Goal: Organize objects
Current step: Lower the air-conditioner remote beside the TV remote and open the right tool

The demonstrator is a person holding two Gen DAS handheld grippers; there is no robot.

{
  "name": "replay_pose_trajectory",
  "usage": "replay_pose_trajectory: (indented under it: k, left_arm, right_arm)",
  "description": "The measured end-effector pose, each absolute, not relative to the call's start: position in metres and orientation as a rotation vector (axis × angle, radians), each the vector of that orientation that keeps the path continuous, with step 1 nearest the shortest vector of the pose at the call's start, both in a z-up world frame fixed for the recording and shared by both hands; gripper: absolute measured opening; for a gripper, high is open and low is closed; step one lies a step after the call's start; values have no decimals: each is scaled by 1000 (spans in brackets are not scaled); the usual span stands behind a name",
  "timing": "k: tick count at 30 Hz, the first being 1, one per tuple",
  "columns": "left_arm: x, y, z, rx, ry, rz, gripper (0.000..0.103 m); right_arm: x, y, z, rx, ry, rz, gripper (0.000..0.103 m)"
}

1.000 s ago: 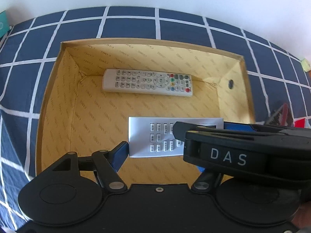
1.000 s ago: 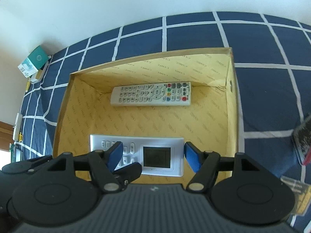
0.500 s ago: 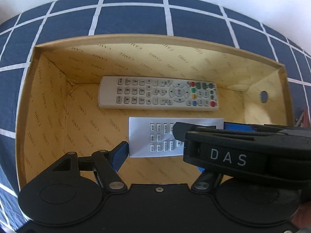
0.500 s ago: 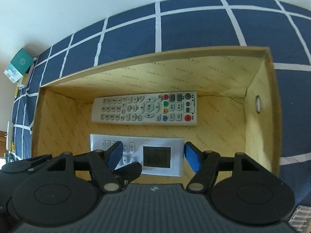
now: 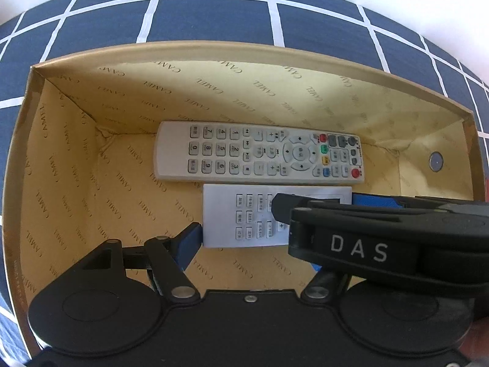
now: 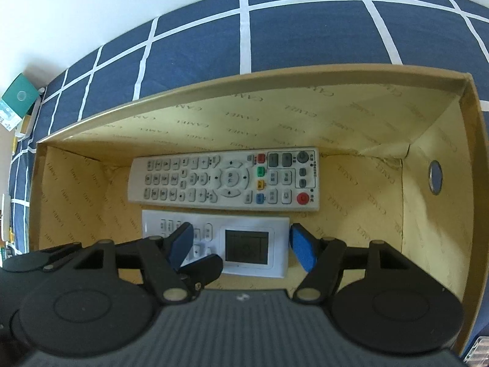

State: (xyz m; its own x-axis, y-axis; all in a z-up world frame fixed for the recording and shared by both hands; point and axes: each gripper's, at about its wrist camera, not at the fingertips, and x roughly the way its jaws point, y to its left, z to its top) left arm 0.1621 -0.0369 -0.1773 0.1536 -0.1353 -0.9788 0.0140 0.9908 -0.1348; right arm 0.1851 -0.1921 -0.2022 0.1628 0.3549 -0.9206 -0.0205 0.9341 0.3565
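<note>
An open tan cardboard box (image 5: 214,91) (image 6: 275,113) sits on a blue checked cloth. A long grey remote (image 5: 259,153) (image 6: 226,180) lies flat along its far wall. Just in front of it a white remote with a small screen (image 5: 223,214) (image 6: 253,224) hangs low inside the box. My left gripper (image 5: 253,250) is shut on it, one blue pad against its left end. My right gripper (image 6: 241,247) is shut on it too, one blue pad at its right end. In the left wrist view the right gripper's black body hides the remote's right part.
The blue cloth with white lines (image 6: 305,30) spreads around the box, with a white wall behind it. A green and white carton (image 6: 18,101) stands at the far left. The box's right wall has a round hole (image 6: 435,177).
Both grippers have come down into the box with the white remote held between them. The box and the grey remote now look larger and closer.
</note>
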Motion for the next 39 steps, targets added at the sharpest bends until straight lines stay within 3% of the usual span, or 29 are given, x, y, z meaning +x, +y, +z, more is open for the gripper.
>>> replay_pose_trajectory:
  k: [26,39]
  left_arm:
    - [151,-31,-156,-128,1393,-68,72]
    - [98,-30,-88,-120,1303,-47,88]
  right_arm:
    - [179,-204,-186,333,1366,276,70]
    - [134,-210,-122,328,1270,285,87]
